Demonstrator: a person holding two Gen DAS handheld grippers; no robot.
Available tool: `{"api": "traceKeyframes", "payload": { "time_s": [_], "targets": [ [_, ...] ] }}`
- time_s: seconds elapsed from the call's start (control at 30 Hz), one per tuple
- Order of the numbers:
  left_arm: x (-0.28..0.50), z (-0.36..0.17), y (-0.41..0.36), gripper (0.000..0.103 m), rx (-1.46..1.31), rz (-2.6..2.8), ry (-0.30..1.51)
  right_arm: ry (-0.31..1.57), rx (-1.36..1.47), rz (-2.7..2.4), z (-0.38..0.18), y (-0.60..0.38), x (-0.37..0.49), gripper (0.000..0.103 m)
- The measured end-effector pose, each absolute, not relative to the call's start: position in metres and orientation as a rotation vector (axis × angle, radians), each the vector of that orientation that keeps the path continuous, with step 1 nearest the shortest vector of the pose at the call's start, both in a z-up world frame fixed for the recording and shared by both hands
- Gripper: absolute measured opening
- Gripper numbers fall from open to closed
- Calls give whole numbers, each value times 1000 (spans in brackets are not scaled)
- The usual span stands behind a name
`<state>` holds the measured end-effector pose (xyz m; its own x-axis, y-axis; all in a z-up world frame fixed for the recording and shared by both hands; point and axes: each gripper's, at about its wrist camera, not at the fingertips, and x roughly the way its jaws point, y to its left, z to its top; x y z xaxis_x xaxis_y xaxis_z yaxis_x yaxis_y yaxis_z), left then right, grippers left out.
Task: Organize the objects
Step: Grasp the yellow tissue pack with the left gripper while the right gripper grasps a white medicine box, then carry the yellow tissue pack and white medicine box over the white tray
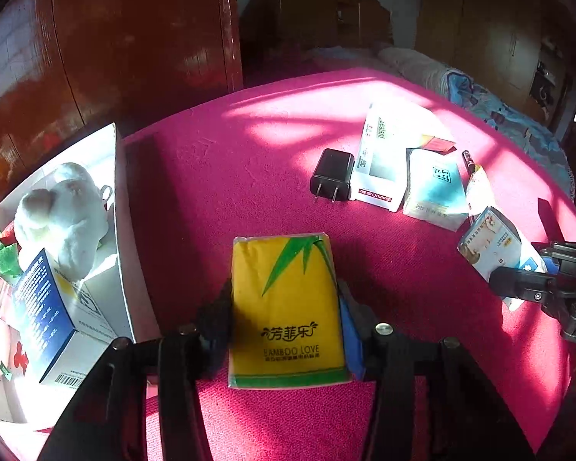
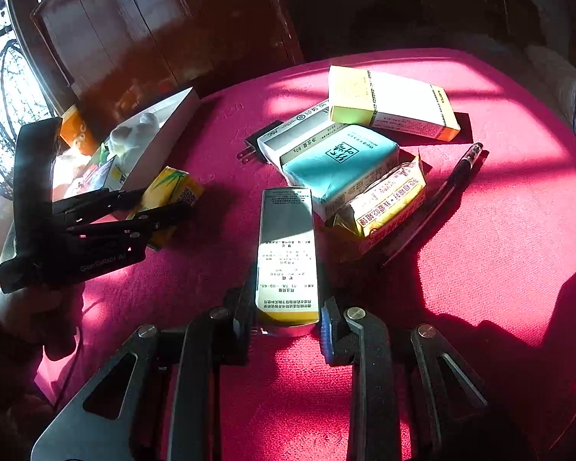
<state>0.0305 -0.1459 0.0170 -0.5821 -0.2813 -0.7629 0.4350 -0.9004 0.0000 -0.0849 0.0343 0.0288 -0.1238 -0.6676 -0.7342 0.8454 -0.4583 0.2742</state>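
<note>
1. The left gripper [image 1: 286, 319] is clamped on a yellow tissue pack [image 1: 286, 307] printed with green bamboo leaves, held just above the pink cloth [image 1: 219, 176].
2. The right gripper [image 2: 288, 307] grips a slim medicine box [image 2: 287, 253], also over the cloth.
3. At far left sits a white box [image 1: 120, 207] holding a white plush toy [image 1: 63, 215] and a blue carton [image 1: 44, 307].
4. Farther back lie a black charger [image 1: 332, 180], a sealant box [image 1: 380, 161], a teal tissue pack [image 2: 340, 167] and a pen [image 2: 460, 169], near one another.
</note>
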Motion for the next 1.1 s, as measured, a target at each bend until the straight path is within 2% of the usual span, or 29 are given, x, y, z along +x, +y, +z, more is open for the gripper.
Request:
{"api": "traceKeyframes", "payload": {
  "time_s": [0.4,1.1],
  "targets": [
    [55,62,-119,48,953,-2559,211,146,954,-1789,67,42,-79,24],
    [121,100,-158,48,695,-2474,320,114,905,-1751,107,17,-64,24]
  ]
}}
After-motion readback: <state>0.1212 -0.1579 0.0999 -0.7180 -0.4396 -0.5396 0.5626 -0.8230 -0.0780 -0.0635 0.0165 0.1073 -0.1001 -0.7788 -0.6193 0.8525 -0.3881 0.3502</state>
